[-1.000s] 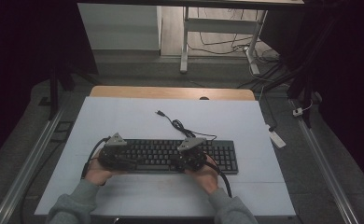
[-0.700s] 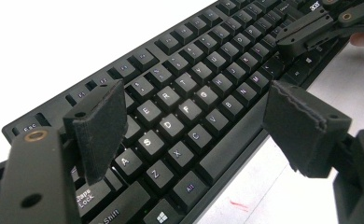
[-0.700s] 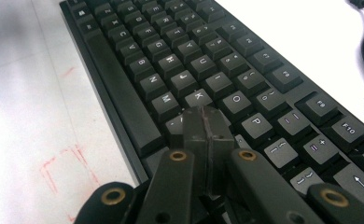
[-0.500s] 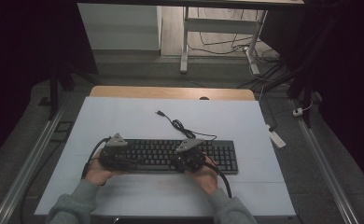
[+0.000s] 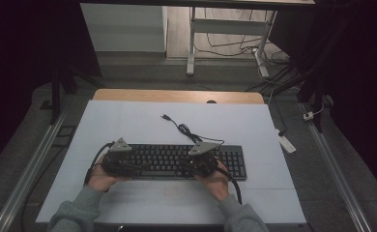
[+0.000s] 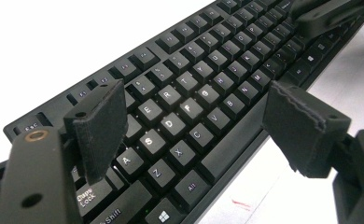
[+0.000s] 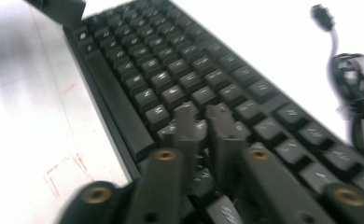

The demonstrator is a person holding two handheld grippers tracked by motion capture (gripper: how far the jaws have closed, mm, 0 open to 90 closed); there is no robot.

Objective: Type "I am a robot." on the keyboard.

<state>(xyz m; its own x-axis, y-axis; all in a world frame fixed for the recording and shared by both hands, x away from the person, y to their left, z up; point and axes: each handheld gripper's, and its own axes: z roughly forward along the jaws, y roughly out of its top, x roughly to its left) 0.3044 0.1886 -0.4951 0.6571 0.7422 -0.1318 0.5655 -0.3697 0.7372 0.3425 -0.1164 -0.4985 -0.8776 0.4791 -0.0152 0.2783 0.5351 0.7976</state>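
Observation:
A black keyboard (image 5: 172,162) lies across the near half of the white table (image 5: 128,125), and its keys fill much of the left gripper view (image 6: 208,70) and the right gripper view (image 7: 138,60). My left gripper (image 5: 132,166) (image 6: 199,121) is open, its pads spread over the A, S and D keys. My right gripper (image 5: 185,166) (image 7: 202,116) is shut with nothing between its jaws, tips down among the keys right of the middle. The keyboard's cable (image 5: 184,128) (image 7: 357,93) lies coiled behind it, ending in a USB plug (image 5: 165,116) (image 7: 321,11).
Red pen marks (image 7: 63,172) show on the table in front of the keyboard. A wooden strip (image 5: 177,95) borders the far edge. A white block (image 5: 285,143) lies on the floor to the right. Metal rails (image 5: 27,174) run along both sides.
My right gripper has shifted slightly sideways over the keys and its view is blurred. The left gripper and the keyboard stay where they were.

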